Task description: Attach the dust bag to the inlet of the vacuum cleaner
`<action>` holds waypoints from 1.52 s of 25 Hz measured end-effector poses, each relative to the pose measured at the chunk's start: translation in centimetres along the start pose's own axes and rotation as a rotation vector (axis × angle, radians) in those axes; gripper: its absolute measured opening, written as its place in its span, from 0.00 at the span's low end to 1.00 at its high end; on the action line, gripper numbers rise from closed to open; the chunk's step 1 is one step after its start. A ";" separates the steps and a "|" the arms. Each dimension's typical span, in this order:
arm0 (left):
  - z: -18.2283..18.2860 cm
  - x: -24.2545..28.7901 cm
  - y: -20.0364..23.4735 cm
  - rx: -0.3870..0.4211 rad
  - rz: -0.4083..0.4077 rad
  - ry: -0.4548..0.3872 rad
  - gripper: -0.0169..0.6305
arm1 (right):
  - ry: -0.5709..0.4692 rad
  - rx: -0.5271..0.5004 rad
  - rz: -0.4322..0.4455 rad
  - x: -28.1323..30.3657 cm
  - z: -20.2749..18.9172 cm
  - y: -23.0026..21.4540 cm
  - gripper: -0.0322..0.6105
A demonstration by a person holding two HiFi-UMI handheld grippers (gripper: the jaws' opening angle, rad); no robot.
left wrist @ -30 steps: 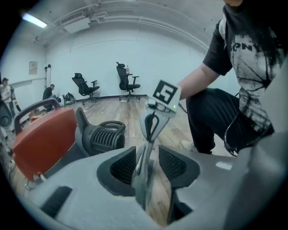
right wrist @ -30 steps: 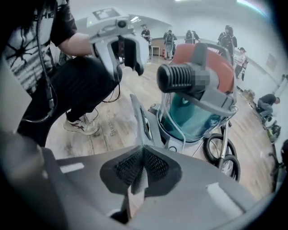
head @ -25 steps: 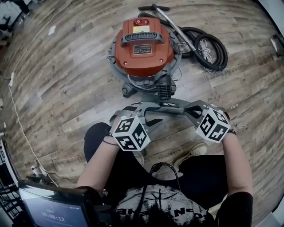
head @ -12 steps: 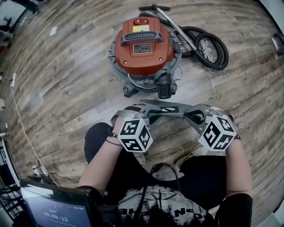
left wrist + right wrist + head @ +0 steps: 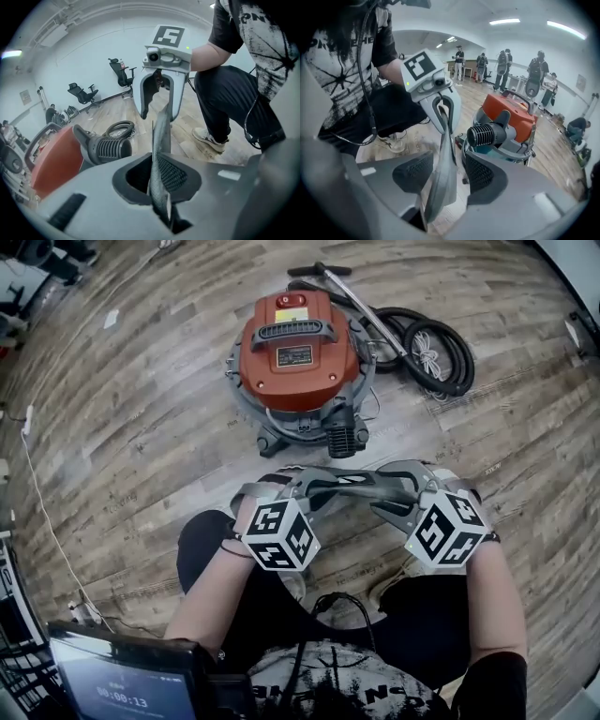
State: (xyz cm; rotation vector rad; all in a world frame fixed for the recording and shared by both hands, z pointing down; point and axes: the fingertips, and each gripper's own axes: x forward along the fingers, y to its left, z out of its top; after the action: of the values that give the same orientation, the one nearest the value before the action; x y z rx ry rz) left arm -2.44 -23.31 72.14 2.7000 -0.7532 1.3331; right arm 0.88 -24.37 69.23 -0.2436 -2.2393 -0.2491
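Observation:
A flat grey dust bag (image 5: 352,481) hangs above the floor between my two grippers, in front of the red vacuum cleaner (image 5: 295,357). The vacuum's black ribbed inlet (image 5: 343,439) points toward me. My left gripper (image 5: 305,486) is closing, and its pads press on the bag's left end (image 5: 161,154), seen edge-on. My right gripper (image 5: 394,491) is opening. The bag's other end (image 5: 443,173) stands loose between its spread jaws, with neither pad pressing it. The inlet (image 5: 485,134) lies just beyond the bag in the right gripper view.
A coiled black hose (image 5: 436,352) and a metal wand (image 5: 361,292) lie right of the vacuum on the wooden floor. The person's legs and shoes (image 5: 398,573) are below the grippers. A white cable (image 5: 42,493) runs along the left. Office chairs and people stand far off.
The left gripper's jaws have closed onto the bag. The right gripper's jaws have let go and spread wide. The right hand has lifted a little.

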 end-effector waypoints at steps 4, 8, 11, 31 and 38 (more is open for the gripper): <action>0.7 -0.8 0.6 0.011 0.009 -0.012 0.07 | 0.113 -0.124 -0.067 1.5 -0.3 -0.4 0.20; 1.0 -2.0 1.9 -0.010 0.041 -0.035 0.07 | 0.118 -0.164 -0.134 1.1 1.0 -2.3 0.11; 1.3 -2.8 3.3 -0.020 0.068 -0.048 0.07 | 0.108 -0.164 -0.155 0.7 2.1 -3.5 0.11; 0.6 -2.0 5.9 -0.032 0.088 0.019 0.08 | 0.092 -0.088 -0.162 2.0 1.5 -5.4 0.11; 1.4 -1.6 6.2 0.026 0.085 0.066 0.09 | 0.069 -0.037 -0.171 2.8 0.2 -5.7 0.11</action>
State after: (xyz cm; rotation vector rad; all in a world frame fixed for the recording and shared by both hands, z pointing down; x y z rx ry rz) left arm -4.93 -28.43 69.02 2.6566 -0.8591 1.4512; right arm -2.46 -29.52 70.79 -0.0614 -2.1899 -0.3846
